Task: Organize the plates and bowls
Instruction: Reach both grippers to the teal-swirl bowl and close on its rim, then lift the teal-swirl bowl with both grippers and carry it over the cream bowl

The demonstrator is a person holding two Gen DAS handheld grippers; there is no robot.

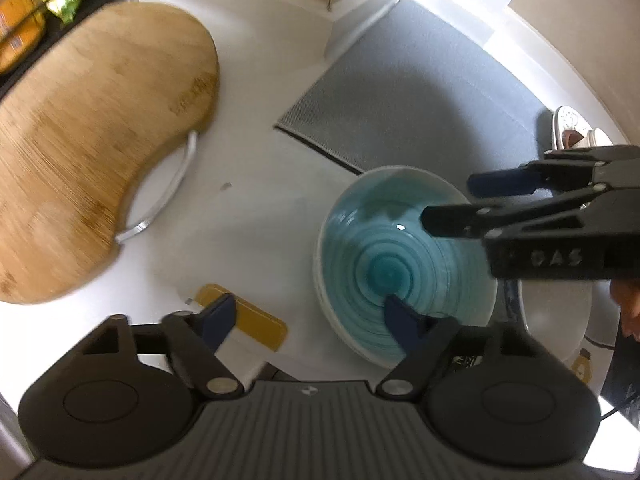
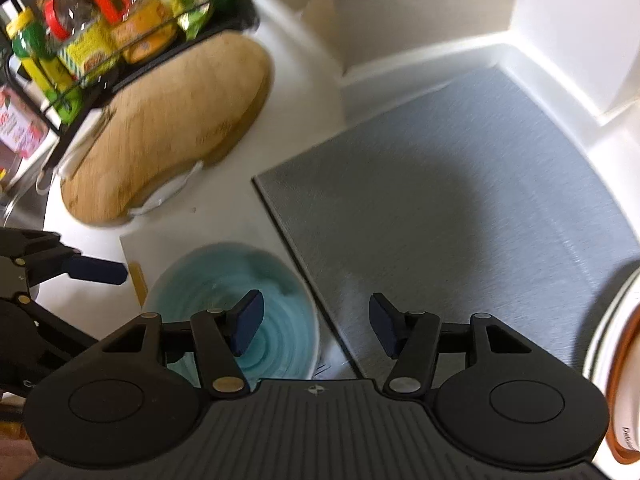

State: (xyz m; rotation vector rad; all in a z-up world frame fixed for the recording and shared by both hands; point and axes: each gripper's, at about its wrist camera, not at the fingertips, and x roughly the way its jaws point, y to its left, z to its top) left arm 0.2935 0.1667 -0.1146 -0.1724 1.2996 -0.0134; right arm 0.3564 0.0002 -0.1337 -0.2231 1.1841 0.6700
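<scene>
A teal bowl (image 1: 400, 268) with ring ridges sits on the white counter, seemingly on top of other white dishes. My left gripper (image 1: 310, 314) straddles its left rim, one finger (image 1: 402, 316) inside the bowl and the other outside, pads clear of the rim, open. My right gripper (image 1: 448, 200) reaches in over the bowl's far right side. In the right wrist view the bowl (image 2: 208, 280) lies low left, and the right gripper (image 2: 316, 330) straddles its right rim, pads not touching, open. A finger (image 2: 96, 271) of the left gripper shows at the left.
A wooden cutting board (image 1: 92, 152) lies to the left, a grey mat (image 1: 420, 92) beyond the bowl. A wire rack (image 2: 100, 36) of groceries stands at the back left. A white dish (image 1: 556, 320) sits right of the bowl, an orange-rimmed plate (image 2: 612, 360) further right, a yellow pad (image 1: 256, 322) near the left finger.
</scene>
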